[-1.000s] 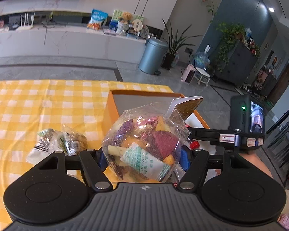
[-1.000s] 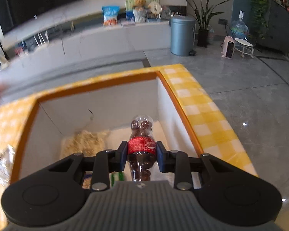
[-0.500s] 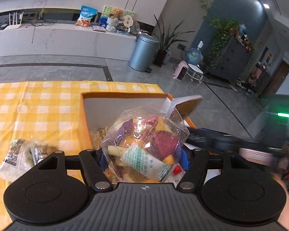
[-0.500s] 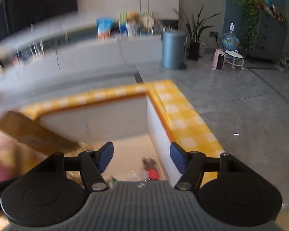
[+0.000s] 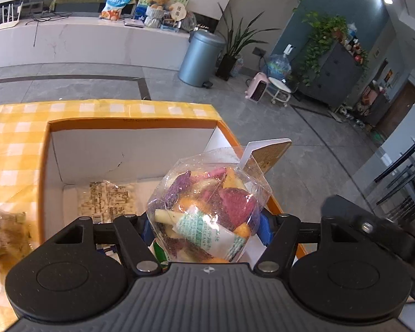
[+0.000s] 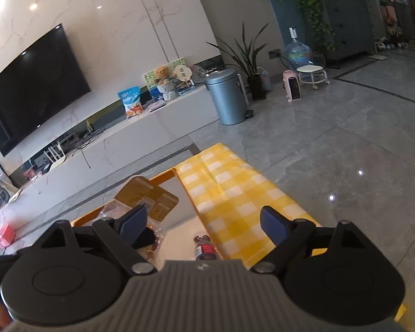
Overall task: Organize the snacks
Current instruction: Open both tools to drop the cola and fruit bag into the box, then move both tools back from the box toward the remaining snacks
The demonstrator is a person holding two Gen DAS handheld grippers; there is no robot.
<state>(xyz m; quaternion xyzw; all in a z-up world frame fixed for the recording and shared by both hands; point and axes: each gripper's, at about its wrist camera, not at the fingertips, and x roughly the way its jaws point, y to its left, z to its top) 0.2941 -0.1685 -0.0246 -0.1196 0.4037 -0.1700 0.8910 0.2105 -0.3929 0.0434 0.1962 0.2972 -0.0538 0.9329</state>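
My left gripper [image 5: 207, 225] is shut on a clear bag of coloured vegetable chips [image 5: 207, 210] with a brown card header. It hangs over the orange-rimmed white box [image 5: 130, 123], near the box's right wall. A pale snack packet [image 5: 108, 197] lies on the box floor. My right gripper [image 6: 203, 225] is up above the box's right corner, its jaws opening with nothing between them. Below it a small bottle with a red label [image 6: 204, 246] lies in the box. The chip bag's card header [image 6: 146, 199] shows at its left.
The box sits on a yellow checked tablecloth [image 5: 11, 144]. Another clear snack bag [image 5: 2, 232] lies on the cloth left of the box. The right gripper's body [image 5: 373, 229] is close at the right. Beyond the table edge is grey floor [image 6: 332, 152] with a bin [image 6: 228, 99].
My right gripper let go of the small bottle, which now lies in the box, then rose and rolled. My left gripper carried the chip bag rightward over the box.
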